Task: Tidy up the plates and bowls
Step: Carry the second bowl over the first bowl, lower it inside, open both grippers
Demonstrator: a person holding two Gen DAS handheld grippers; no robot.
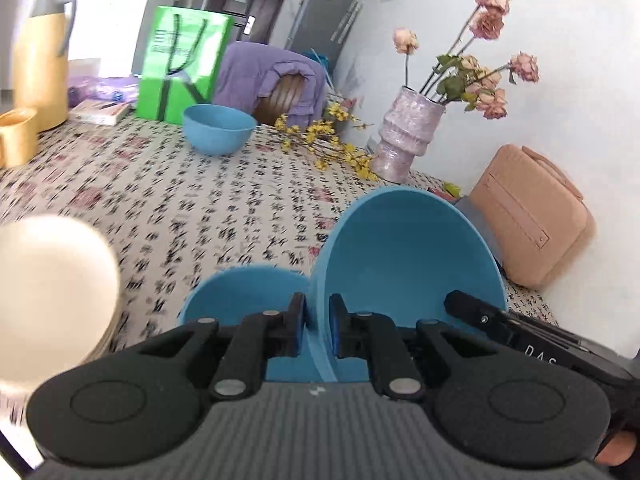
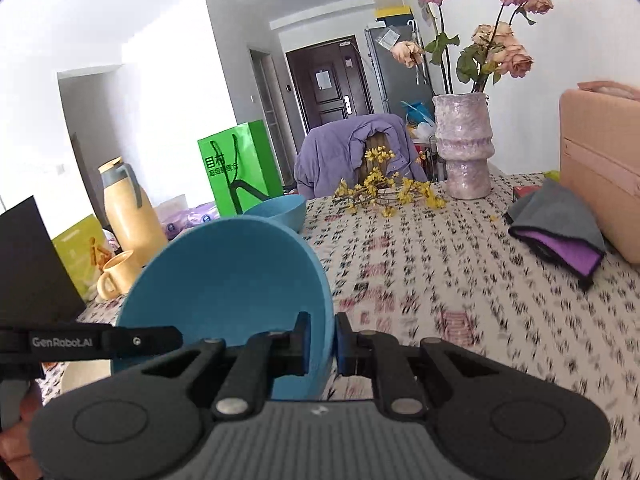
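My left gripper (image 1: 318,320) is shut on the rim of a blue bowl (image 1: 412,264), held tilted above the table. A second blue bowl (image 1: 236,296) sits just below and left of it. My right gripper (image 2: 322,340) is shut on the opposite rim of the held blue bowl (image 2: 224,280); its black finger shows in the left wrist view (image 1: 476,312). A third blue bowl (image 1: 219,128) stands far back on the table, also in the right wrist view (image 2: 276,208). A stack of cream plates (image 1: 52,280) lies at the left, blurred.
The patterned tablecloth (image 1: 180,208) carries a yellow jug (image 1: 40,60), a yellow mug (image 1: 16,136), a green bag (image 1: 184,64), a purple vase of roses (image 1: 408,132), yellow flower sprigs (image 1: 328,148), a pink case (image 1: 528,216) and a grey-purple cloth (image 2: 560,224). A chair with a purple jacket (image 1: 272,76) stands behind.
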